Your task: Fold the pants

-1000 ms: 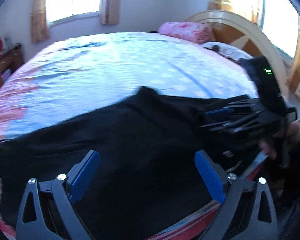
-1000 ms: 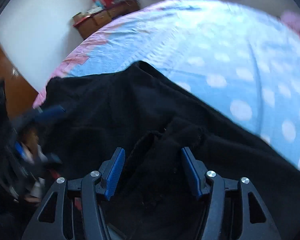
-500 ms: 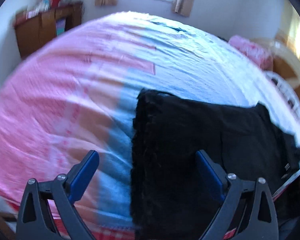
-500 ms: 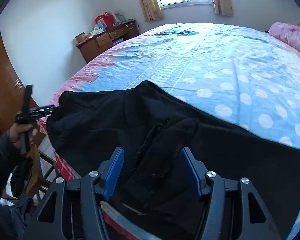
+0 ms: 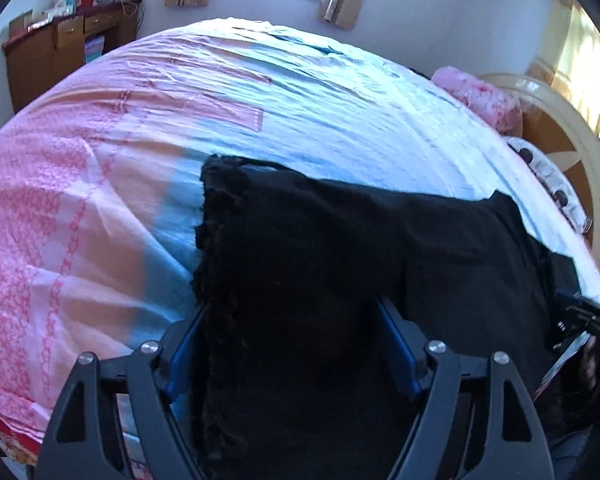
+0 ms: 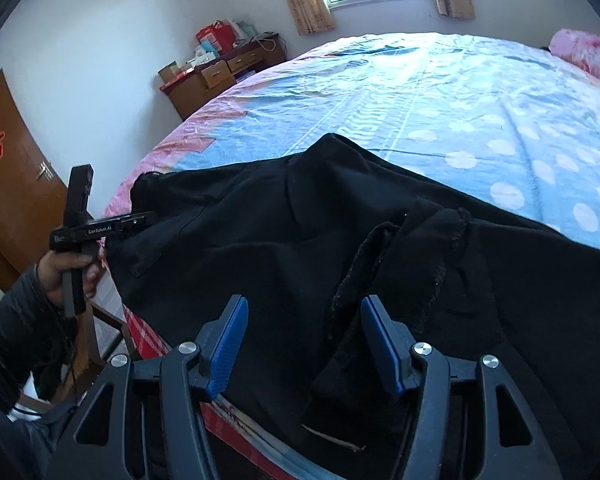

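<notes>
Black pants [image 5: 320, 248] lie spread across the near edge of the bed [image 5: 260, 92], also seen in the right wrist view as pants [image 6: 260, 232]. My left gripper [image 5: 288, 308] sits at their left end. Its jaws are closing with the cloth between them; cloth drapes over the right fingertip, and the pads do not clearly press. In the right wrist view a person's hand [image 6: 60, 264] holds this left gripper [image 6: 146, 219] at the pants' corner. My right gripper [image 6: 305, 302] stands open over a bunched hem [image 6: 420, 248], both blue pads bare. In the left wrist view the right gripper [image 5: 572, 308] shows partly at the far right edge.
A wooden cabinet [image 6: 220, 72] with boxes stands against the far wall. A pink pillow [image 5: 480, 96] and a round headboard [image 5: 560, 140] are on the right. A brown door [image 6: 8, 184] is at the left. The bed's near edge [image 6: 140, 324] shows a red checked sheet.
The left gripper swung from over the middle of the pants to their left end and its jaws narrowed. The right gripper shifted slightly and kept the same opening.
</notes>
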`<state>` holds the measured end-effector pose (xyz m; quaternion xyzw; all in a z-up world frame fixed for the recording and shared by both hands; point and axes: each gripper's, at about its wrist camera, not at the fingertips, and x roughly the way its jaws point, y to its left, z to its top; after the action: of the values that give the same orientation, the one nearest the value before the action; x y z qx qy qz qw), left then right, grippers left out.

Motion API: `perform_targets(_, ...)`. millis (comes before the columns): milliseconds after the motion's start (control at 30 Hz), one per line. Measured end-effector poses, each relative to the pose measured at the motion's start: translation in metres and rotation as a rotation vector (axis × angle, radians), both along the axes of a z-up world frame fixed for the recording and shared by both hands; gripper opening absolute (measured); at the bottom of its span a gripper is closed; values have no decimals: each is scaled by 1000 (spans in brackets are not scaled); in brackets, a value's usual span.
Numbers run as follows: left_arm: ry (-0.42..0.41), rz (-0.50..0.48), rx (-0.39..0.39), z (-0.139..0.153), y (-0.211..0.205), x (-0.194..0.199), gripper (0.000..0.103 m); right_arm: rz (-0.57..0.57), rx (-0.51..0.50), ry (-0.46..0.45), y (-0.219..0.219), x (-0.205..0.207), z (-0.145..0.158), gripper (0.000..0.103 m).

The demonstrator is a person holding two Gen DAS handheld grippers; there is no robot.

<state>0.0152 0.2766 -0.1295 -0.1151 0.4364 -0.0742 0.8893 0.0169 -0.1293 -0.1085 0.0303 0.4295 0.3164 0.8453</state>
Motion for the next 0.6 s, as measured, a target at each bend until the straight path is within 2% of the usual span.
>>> perform_targets(67, -4, -10, -12, -1, 1, -1, 77, -2, 6, -2, -1, -1, 0, 61)
perform_targets(133, -9, -24, -56, 2, 6, -4, 57, -8, 15, -7, -3, -4, 1, 61)
perform_targets(167, -12, -35, -92, 5, 9, -9, 39, -13, 21, -8, -5, -4, 1, 61)
perform_targets(200, -11, -23, -130, 8, 13, -12, 34, -19, 28, -11, -7, -5, 2, 61)
perform_targets(300, -33, -31, -128, 17, 9, -17, 24, -41, 47, -15, -15, -7, 5, 61)
perform_targets(433, -94, -8, -260, 46, 12, -28, 19, -79, 64, -18, -28, -8, 7, 61)
perform_targets(500, -124, -33, -291, 61, 4, -33, 19, -100, 81, -26, -36, -10, 9, 61)
perform_targets(600, -164, -78, -283, 89, -19, -41, 18, -134, 104, -37, -49, -11, 13, 61)
